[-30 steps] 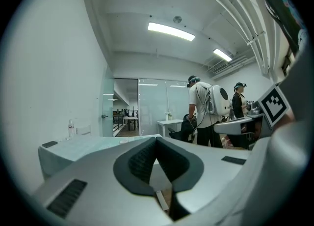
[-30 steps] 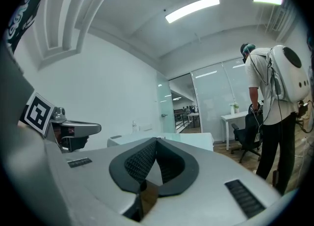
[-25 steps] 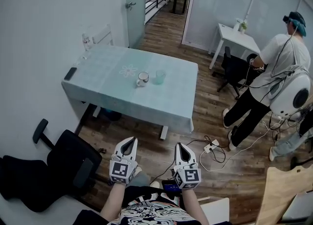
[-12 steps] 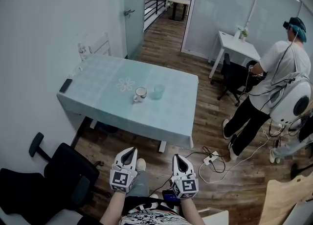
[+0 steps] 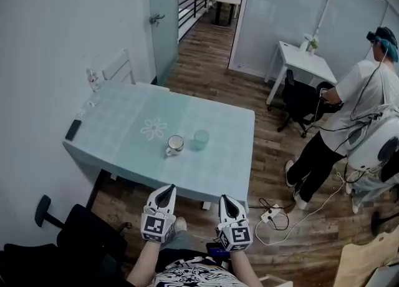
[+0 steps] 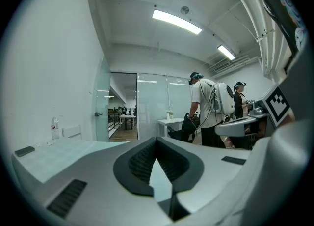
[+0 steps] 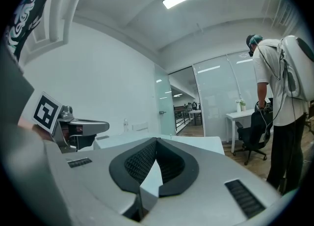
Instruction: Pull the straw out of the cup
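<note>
A pale green table (image 5: 124, 123) stands ahead in the head view, with a white mug (image 5: 175, 145) and a translucent teal cup (image 5: 201, 140) side by side on it. No straw can be made out at this distance. Both grippers are held low, close to the body and short of the table's near edge. My left gripper (image 5: 167, 188) has its jaws closed tip to tip with nothing between them, as the left gripper view (image 6: 157, 139) confirms. My right gripper (image 5: 225, 198) is likewise shut and empty (image 7: 157, 139).
A dark phone (image 5: 73, 130) and a clear bottle (image 5: 93, 80) sit at the table's left side. A black office chair (image 5: 81, 242) stands at lower left. A power strip with cables (image 5: 269, 215) lies on the wood floor. A person (image 5: 349, 117) stands at right near a white desk (image 5: 302, 60).
The table has come nearer and lower in the head view as I step toward it. Both grippers stay shut and keep their place in front of the body.
</note>
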The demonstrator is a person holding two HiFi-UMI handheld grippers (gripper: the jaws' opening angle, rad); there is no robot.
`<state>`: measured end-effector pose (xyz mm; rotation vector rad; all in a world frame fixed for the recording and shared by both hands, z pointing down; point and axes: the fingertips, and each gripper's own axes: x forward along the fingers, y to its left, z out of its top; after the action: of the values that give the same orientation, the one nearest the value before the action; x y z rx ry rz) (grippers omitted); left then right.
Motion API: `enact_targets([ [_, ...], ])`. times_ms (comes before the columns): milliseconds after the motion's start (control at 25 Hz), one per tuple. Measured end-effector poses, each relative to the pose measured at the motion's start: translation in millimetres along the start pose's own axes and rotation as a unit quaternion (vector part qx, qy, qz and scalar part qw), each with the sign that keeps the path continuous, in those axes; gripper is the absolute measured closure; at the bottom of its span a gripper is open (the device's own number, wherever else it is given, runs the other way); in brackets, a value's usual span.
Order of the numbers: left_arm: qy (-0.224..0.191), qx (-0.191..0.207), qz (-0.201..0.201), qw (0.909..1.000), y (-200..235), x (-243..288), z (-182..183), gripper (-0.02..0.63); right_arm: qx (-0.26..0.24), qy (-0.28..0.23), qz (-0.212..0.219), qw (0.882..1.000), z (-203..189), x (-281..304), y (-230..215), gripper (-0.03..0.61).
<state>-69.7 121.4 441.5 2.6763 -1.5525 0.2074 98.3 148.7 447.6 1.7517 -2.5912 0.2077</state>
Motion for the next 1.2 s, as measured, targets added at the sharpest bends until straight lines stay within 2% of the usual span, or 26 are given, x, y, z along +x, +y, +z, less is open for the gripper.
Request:
enact_targets([
  [280,0.005,0.006,-0.008,0.9999,44,63,21,0.617,0.01,0.01,-0.017,1.0,8,75,-24,0.552],
  [440,0.017,-0.006,-0.016,0.9997,68,89,14,0.617,0.017,0.018,-0.028,0.999,6,112,-34,0.552],
  [560,0.011,-0.02,-0.031,0.9993,74,111,12,0.617,0.004,0.022,-0.026,0.999,5,131,-38,0.552],
  [680,0.014,-0.022,-0.042,0.9988,77,124,3,0.617,-0.006,0.03,-0.029,0.999,0,142,-38,0.552],
  [920,0.011,-0.023,-0.056,0.9981,81,137,6,0.617,0.006,0.027,-0.027,0.999,5,143,-39,0.552],
  [1040,0.011,-0.011,-0.067,0.9976,78,143,4,0.617,0.005,0.033,-0.037,0.999,0,140,-40,0.551],
  [1200,0.009,-0.007,-0.066,0.9978,80,151,5,0.617,-0.001,0.034,-0.046,0.998,-3,147,-48,0.552],
])
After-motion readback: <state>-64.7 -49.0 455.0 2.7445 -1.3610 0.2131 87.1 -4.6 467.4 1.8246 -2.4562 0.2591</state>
